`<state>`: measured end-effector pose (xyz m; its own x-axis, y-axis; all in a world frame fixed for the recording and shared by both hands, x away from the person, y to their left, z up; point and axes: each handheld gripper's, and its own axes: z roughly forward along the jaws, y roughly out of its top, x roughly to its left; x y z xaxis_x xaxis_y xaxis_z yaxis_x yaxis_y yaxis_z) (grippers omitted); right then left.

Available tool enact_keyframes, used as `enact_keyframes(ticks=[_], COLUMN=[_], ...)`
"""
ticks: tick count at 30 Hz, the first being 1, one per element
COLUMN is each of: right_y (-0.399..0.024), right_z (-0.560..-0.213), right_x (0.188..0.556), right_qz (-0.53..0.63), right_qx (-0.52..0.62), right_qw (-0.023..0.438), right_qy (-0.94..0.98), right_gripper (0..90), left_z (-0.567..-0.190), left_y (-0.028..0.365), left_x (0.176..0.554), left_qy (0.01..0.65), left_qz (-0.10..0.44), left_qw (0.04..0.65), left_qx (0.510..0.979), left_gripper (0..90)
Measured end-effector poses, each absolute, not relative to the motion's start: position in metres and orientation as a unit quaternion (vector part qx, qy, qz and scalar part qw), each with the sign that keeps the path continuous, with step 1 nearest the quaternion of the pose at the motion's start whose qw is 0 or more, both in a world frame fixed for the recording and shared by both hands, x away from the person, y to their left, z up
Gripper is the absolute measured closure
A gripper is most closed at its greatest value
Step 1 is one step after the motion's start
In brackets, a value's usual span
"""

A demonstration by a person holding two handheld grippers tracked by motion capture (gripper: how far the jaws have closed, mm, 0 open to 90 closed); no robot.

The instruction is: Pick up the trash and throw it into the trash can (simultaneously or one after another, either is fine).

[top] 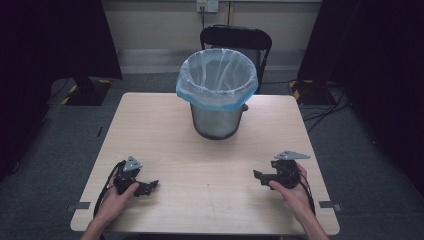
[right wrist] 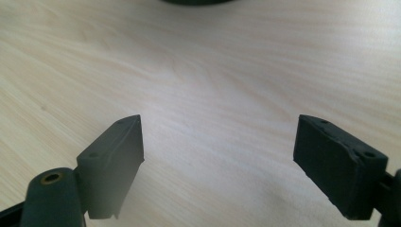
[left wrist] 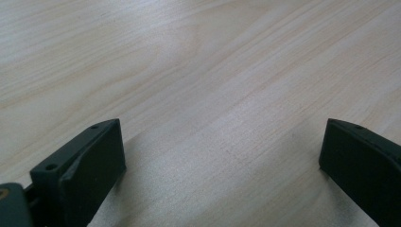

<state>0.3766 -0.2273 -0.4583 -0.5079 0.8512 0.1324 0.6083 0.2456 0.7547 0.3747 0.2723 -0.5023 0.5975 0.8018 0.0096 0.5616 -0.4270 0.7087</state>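
No brand, label or legible writing was visible on anything in view. A pale square wooden table with rounded corners [top: 165, 130] filled the middle of the high view, its top matte with fine straight grain; the same grain ran diagonally across the left gripper view [left wrist: 198, 71] and the right gripper view [right wrist: 213, 61]. A round, dull metal waste bin [top: 216, 120] stood upright at upper centre of the frame, on the far half of the table, lined with a thin translucent white bag with a pale blue band folded down over the rim [top: 215, 97]. Behind it, at top centre, was a black chair back [top: 236, 37], and a small white wall outlet plate [top: 207, 5] sat at the very top edge. The black left gripper [top: 152, 185], with a grey three-cornered plate on top, sat low at lower left, held by the left hand [top: 117, 197]; its jaws stood wide apart over bare wood [left wrist: 222, 156]. The black right gripper [top: 257, 175], also topped by a grey plate, sat at lower right in the right hand [top: 295, 192]; its blocky matte jaws were likewise spread wide with nothing between them [right wrist: 217, 161]. Both grippers were well apart from the bin. Grey floor [top: 50, 150] surrounded the table.
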Motion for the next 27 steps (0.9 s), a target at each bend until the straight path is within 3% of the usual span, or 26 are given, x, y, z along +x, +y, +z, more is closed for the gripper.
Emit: enact_keyframes(ticks=[14,18,27], right_y=[-0.219,-0.214,-0.214], right_z=[-0.495,-0.5,-0.5], right_x=[0.372,0.367,0.367], right_qz=[0.344,0.339,0.338], right_qx=[0.486,0.474,0.477], right_qw=[0.184,0.214,0.213], right_qy=[0.782,0.784,0.782], right_gripper=[15.1,13.8,13.7], left_z=[-0.502,-0.502,-0.502], left_y=[0.273,0.273,0.272], left_x=[0.375,0.375,0.375], left_qy=[0.411,0.411,0.412], left_qz=[0.177,0.177,0.176], left_qw=[0.34,0.34,0.341], left_qx=[0.827,0.827,0.827], left_gripper=[0.6,0.6,0.6])
